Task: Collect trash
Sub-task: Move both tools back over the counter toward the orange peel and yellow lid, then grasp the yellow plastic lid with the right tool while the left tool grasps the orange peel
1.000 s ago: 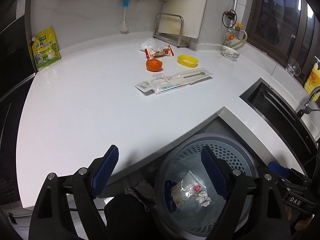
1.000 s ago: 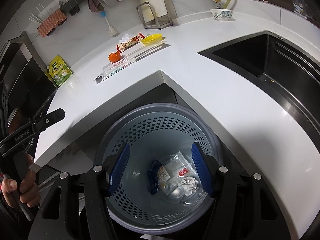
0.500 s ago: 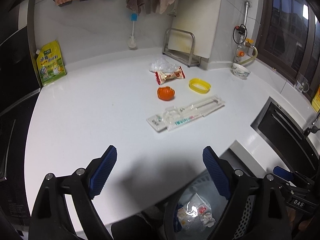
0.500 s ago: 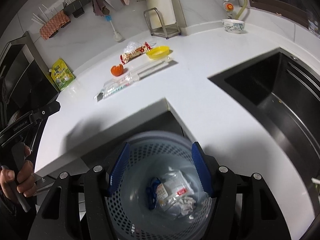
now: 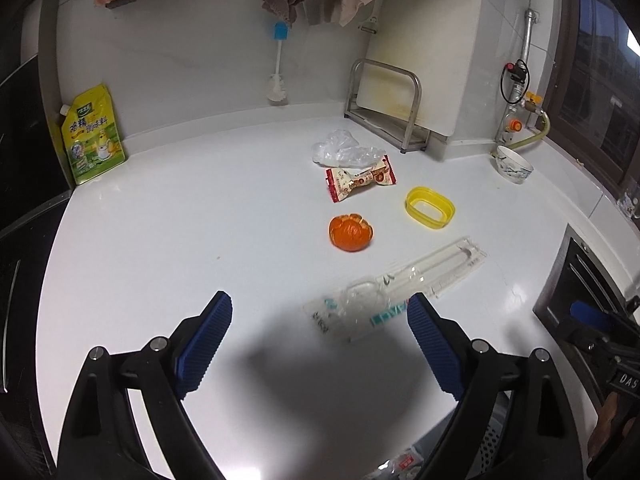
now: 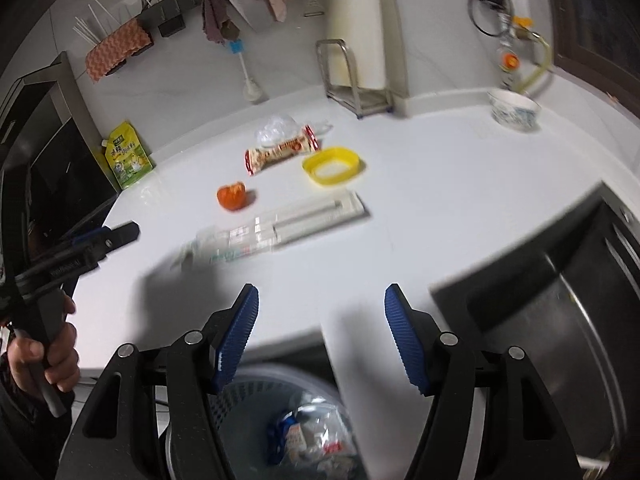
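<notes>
1. Right now the left gripper hangs over the white countertop with its blue-padded jaws spread wide and nothing between them.
2. Just past its right fingertip lies a clear plastic blister pack, long and flat, lying slantwise on the counter.
3. Beyond the pack sits an orange peel, cupped like a small bowl, and near it to the right a yellow oval lid.
4. Farther back a red-and-white snack wrapper lies touching a crumpled clear plastic bag.
5. The right gripper is over the counter's front corner; its jaws are opening and hold nothing.
6. Below it, off the counter edge, stands a perforated grey trash basket lined with a clear bag, with wrappers already lying inside.
7. From the right wrist view a hand at the far left grips the handle of the left gripper.
8. A dark sink is sunk into the counter on the right.
9. Against the back wall I can see a yellow-green refill pouch, a bottle brush with a blue handle end, a metal rack holding a white cutting board, and a patterned bowl near the tap fittings.
10. The right wrist view is blurred.
</notes>
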A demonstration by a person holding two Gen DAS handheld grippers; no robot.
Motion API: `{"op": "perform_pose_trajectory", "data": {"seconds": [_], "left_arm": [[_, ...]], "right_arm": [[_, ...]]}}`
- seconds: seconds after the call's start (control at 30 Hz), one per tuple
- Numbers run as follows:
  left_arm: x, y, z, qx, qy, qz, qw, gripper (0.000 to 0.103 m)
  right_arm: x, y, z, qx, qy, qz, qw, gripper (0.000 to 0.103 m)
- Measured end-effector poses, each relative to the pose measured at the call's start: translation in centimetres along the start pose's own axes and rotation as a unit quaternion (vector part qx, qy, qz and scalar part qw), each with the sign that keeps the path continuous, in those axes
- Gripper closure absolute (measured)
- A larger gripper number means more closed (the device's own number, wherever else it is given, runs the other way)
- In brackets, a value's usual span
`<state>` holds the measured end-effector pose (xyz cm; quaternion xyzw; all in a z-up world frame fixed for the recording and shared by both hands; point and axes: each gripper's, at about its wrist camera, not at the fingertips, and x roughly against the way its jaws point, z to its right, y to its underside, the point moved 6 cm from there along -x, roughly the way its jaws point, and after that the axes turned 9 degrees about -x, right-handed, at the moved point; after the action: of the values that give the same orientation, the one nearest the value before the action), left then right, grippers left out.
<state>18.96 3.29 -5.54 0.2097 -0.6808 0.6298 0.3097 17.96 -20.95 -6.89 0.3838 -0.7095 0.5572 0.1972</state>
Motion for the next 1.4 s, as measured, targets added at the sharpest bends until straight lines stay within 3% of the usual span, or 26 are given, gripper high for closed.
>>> {"op": "perform_pose_trajectory", "data": {"seconds": [0.53,0.8,1.03,1.3,1.4], "left_arm": [[-8.0,-2.8,0.3,0.007,-0.008,-0.032,0.9994,0.013],[-9.6,-2.7,0.4,0.006,-0.003,-0.043,0.9991,0.013],[-10.4,-2.9,0.3,0.013,-0.002,-0.046,0.9989,0.013],[-10.4,-3.1,0.4,0.012,0.003,-0.042,0.999,0.013],[-10.4,-3.3,0.5,0.01,0.003,-0.041,0.9991,0.013]], "right_arm": [[-12.5,-9.1,0.0,0.08,-0.013,-0.06,0.995,0.03],[-16.1,-10.5,-0.7,0.148,0.015,-0.067,0.987,0.025],[-18.5,-10.7,-1.3,0.164,0.013,-0.102,0.981,0.023],[-19.8,-11.1,-1.8,0.182,0.022,-0.114,0.977,0.021],[-20.3,-11.2,-2.0,0.204,0.044,-0.109,0.972,0.021]]}}
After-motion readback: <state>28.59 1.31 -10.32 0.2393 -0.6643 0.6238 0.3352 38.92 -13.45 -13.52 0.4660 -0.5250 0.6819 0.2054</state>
